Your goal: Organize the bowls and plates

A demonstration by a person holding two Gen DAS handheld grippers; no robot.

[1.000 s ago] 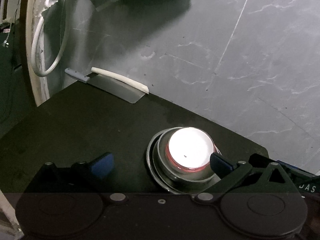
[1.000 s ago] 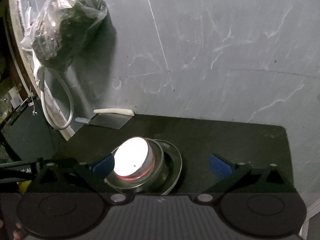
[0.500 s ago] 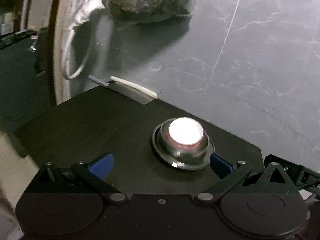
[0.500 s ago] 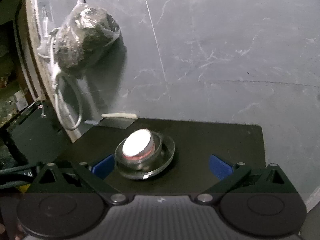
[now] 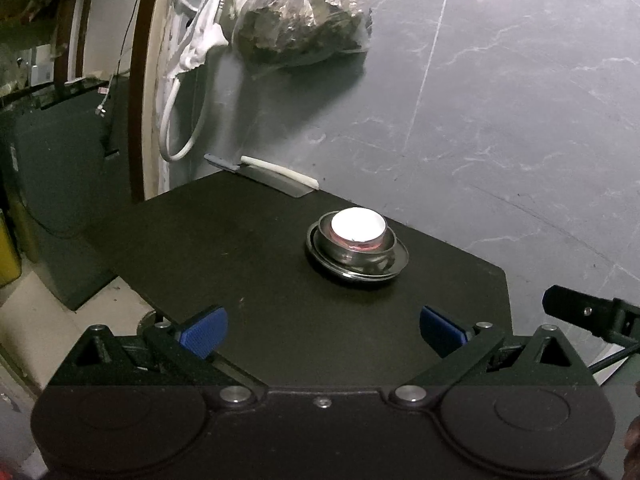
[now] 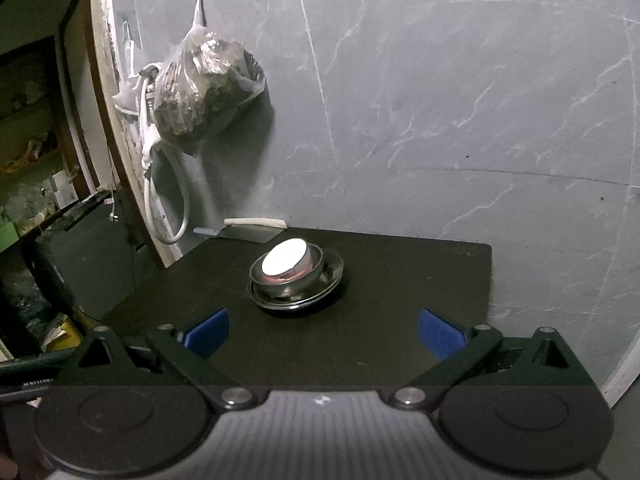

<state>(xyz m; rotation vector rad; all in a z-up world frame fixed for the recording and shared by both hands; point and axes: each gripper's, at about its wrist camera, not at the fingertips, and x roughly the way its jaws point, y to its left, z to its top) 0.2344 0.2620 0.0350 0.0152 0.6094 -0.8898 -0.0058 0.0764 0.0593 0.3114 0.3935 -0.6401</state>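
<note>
A stack stands on the black table (image 5: 248,264) (image 6: 400,280): a steel plate (image 5: 394,270) (image 6: 334,276) at the bottom, a steel bowl (image 5: 352,254) (image 6: 288,286) on it, and a small pink-sided bowl with a bright white inside (image 5: 359,225) (image 6: 285,257) on top. My left gripper (image 5: 322,328) is open and empty, well back from the stack near the table's front. My right gripper (image 6: 324,330) is also open and empty, short of the stack. Part of the right gripper (image 5: 588,312) shows at the right of the left wrist view.
A cleaver (image 5: 276,178) (image 6: 248,234) with a white spine leans at the back table edge against the grey marble wall. A plastic bag (image 5: 300,20) (image 6: 204,88) and a white hose (image 5: 176,120) (image 6: 168,200) hang on the wall at the left. The table drops off at left.
Both grippers have drawn back and up from the stack, which now looks smaller and farther. The stack itself has stayed in place.
</note>
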